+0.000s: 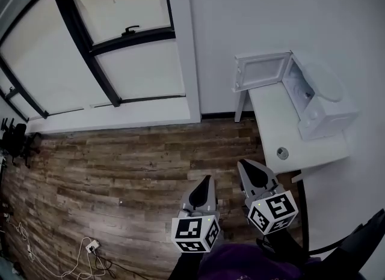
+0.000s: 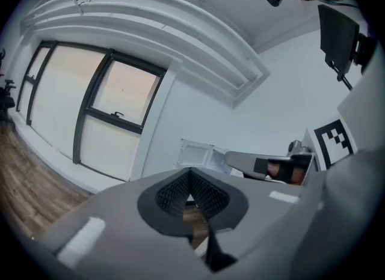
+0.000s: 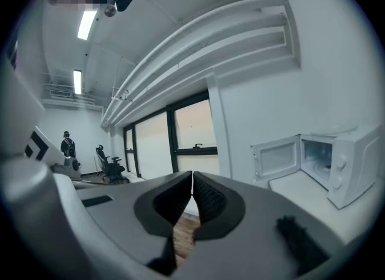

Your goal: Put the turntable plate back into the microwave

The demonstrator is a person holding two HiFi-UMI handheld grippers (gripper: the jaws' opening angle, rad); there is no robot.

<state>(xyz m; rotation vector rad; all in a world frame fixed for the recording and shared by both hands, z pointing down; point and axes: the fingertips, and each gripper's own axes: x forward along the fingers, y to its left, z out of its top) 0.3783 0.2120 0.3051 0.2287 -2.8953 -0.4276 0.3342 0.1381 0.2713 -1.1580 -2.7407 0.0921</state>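
Observation:
A white microwave stands on a white table at the right, its door swung open to the left. A pale round shape lies on top of it; I cannot tell whether that is the turntable plate. A small round part lies on the table near the front. My left gripper and right gripper hover over the wooden floor, short of the table, both shut and empty. The right gripper view shows the microwave with its cavity open, to the right of the shut jaws.
A white wall with dark-framed windows runs along the back. Cables lie on the floor at the lower left, and an office chair stands at the far left. A person stands far off in the room.

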